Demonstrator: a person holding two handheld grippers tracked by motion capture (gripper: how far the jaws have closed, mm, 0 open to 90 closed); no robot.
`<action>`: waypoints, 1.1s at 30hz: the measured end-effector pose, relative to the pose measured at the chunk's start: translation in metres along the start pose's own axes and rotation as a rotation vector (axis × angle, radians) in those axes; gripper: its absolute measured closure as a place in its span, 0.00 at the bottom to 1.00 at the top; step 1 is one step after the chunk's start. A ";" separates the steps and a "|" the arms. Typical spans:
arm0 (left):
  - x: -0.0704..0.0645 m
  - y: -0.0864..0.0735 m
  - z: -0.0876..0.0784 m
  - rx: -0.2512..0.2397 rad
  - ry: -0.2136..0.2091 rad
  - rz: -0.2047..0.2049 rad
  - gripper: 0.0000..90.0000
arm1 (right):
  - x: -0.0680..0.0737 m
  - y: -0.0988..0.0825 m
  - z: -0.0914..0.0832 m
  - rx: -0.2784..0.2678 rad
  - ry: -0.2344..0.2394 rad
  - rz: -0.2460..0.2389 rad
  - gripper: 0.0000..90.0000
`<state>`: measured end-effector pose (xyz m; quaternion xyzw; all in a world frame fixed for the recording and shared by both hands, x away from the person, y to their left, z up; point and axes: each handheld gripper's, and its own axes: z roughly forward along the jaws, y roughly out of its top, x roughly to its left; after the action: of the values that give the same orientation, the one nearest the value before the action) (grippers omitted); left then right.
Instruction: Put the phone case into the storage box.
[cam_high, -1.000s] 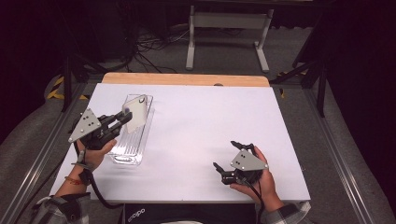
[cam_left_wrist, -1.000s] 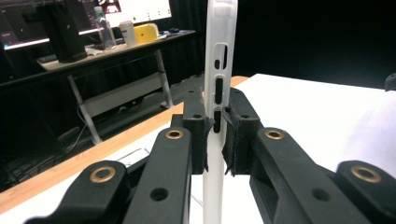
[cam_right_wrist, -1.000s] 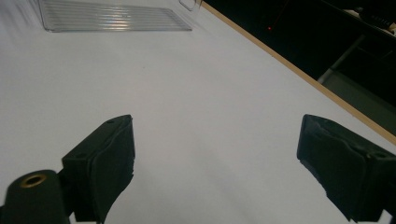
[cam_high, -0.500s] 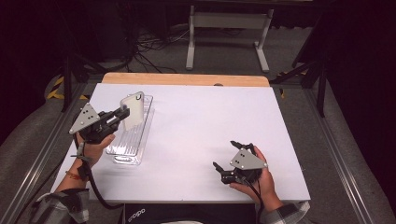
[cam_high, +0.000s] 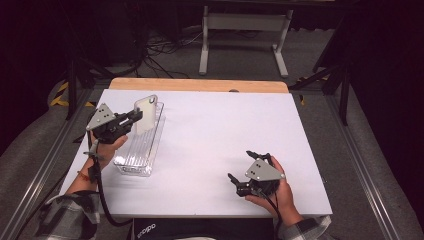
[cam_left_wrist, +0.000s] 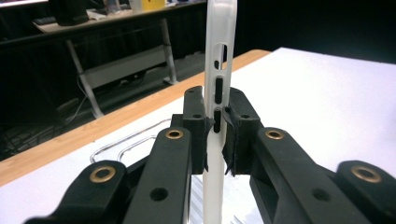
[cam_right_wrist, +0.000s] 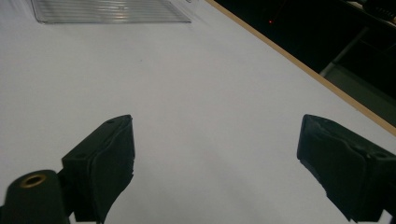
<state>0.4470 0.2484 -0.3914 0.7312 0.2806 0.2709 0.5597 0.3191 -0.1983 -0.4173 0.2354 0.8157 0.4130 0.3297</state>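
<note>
The left gripper (cam_high: 134, 119) is lifting the clamped white phone case (cam_high: 145, 114) higher above the clear tray (cam_high: 131, 161); the right gripper (cam_high: 242, 181) is resting spread apart on the table (cam_high: 215, 130).

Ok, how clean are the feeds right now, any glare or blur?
High view: even light, dark surroundings, glints on the clear tray. Left gripper view: phone case edge sharp, background soft. Right gripper view: open jaws slightly soft, table bright, no glare.

One white phone case (cam_high: 145, 113) up off the table, one clear ribbed tray (cam_high: 140, 147) below it, two grippers, left (cam_high: 131, 119) and right (cam_high: 241, 182), on one white table (cam_high: 220, 135).
</note>
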 end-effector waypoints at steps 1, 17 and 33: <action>0.002 -0.001 0.002 0.011 -0.004 -0.002 0.90 | 0.000 0.000 0.001 0.003 0.000 -0.003 0.13; 0.017 -0.008 0.026 0.054 0.001 -0.009 0.90 | 0.000 -0.001 0.004 0.018 0.001 -0.008 0.13; 0.041 -0.017 0.048 0.033 -0.015 -0.055 0.90 | 0.002 -0.004 0.011 0.058 0.032 -0.018 0.13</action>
<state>0.5074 0.2490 -0.4152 0.7344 0.3007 0.2452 0.5569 0.3255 -0.1930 -0.4260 0.2309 0.8347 0.3898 0.3131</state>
